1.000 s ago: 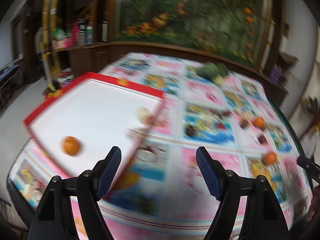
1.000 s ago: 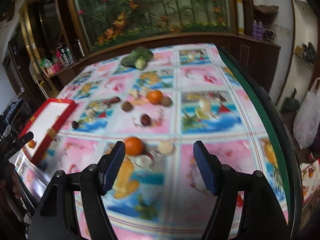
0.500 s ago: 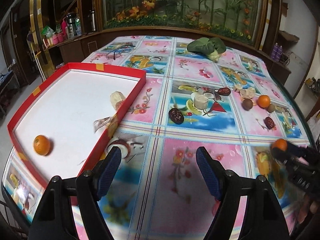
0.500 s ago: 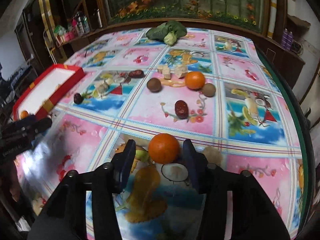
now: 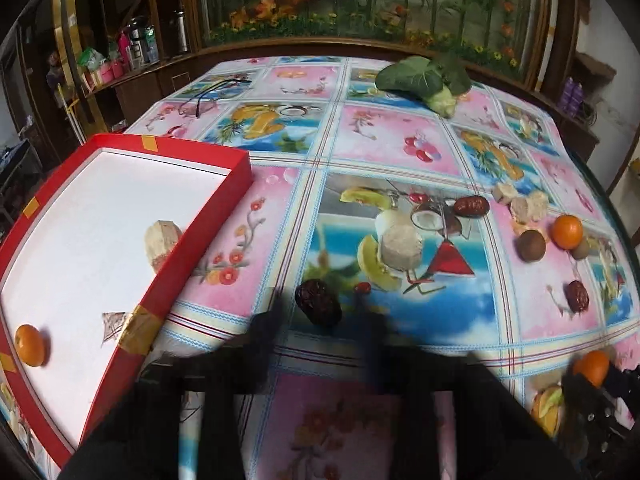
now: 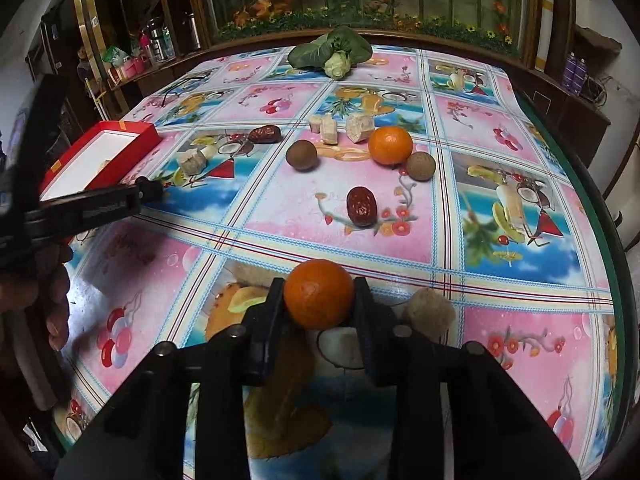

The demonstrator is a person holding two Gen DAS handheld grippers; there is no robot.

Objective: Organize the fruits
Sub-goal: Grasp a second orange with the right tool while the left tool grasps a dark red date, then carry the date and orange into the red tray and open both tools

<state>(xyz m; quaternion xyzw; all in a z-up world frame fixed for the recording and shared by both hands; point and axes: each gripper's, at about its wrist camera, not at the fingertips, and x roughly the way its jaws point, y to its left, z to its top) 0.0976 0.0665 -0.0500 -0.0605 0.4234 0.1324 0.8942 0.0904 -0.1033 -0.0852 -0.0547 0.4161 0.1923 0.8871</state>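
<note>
My right gripper (image 6: pixel 318 300) is shut on an orange tangerine (image 6: pixel 319 294) near the table's front edge; it also shows in the left wrist view (image 5: pixel 592 367). My left gripper (image 5: pixel 320 312) is open, its blurred fingers on either side of a dark red date (image 5: pixel 318 308) on the cloth, not touching it. A red tray (image 5: pixel 208 236) with a white floor lies at the left and holds a tangerine (image 5: pixel 30 345) and a pale fruit chunk (image 5: pixel 160 238). A second tangerine (image 6: pixel 390 145), a date (image 6: pixel 361 206) and brown round fruits (image 6: pixel 302 155) lie mid-table.
A leafy green vegetable (image 6: pixel 330 54) lies at the far end. Pale fruit chunks (image 6: pixel 328 128) and another date (image 6: pixel 264 134) sit on the patterned tablecloth. Glasses (image 5: pixel 208 94) lie at the far left. A wooden cabinet and a planter wall stand behind the table.
The right gripper has closed on the tangerine. The left gripper has moved forward and down toward the dark date, with its fingers narrowed around it.
</note>
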